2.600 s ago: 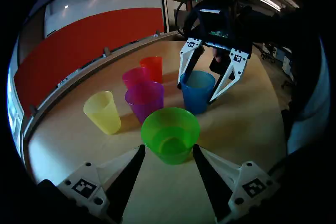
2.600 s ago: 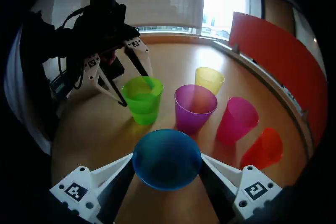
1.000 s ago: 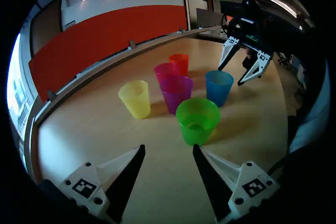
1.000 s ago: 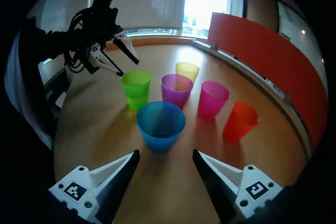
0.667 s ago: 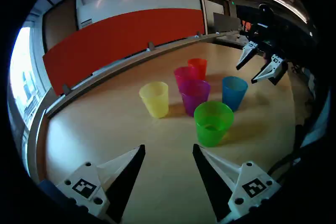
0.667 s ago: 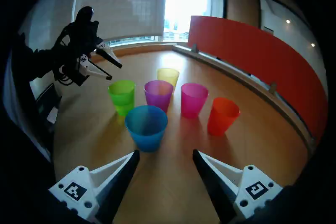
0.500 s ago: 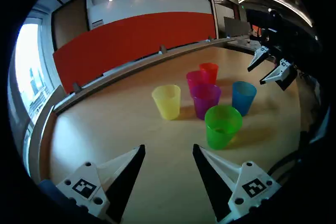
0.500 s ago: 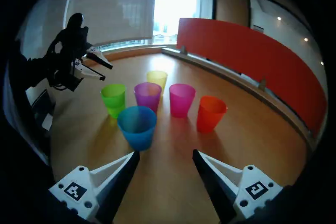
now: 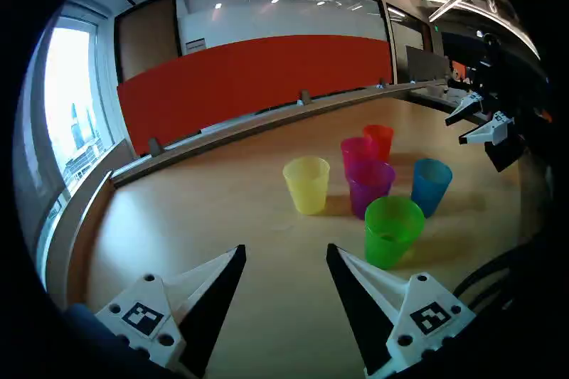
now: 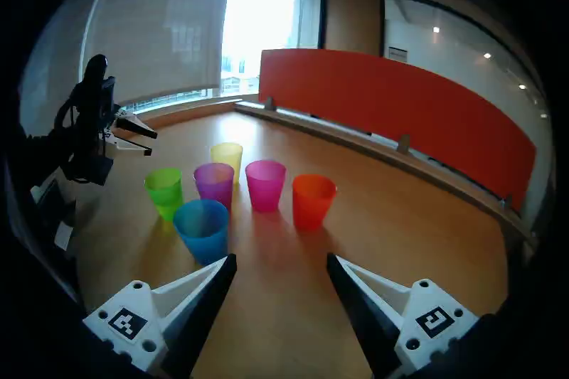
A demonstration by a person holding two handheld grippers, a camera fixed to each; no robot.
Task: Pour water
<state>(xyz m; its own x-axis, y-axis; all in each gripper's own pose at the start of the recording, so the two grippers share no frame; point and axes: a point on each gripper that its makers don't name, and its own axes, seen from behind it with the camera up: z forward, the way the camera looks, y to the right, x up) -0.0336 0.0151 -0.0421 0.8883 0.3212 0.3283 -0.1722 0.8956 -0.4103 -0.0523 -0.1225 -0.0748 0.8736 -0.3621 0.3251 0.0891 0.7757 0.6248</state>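
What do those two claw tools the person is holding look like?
The left gripper and the right gripper match: two white, wedge-shaped fingers tapering to points, black along their inner faces, each with a square black-and-white marker near its base. Seen from afar, the body behind is black, trailing black cables.

The green cup [image 9: 393, 230] stood upright on the wooden table [image 9: 213, 215], its mouth open. It was translucent plastic with a darker band low inside (whether that was water was too small to tell). The blue cup [image 9: 431, 185], also translucent and upright, stood just beside it without touching. Each stood close to the purple cup [image 9: 370, 187].
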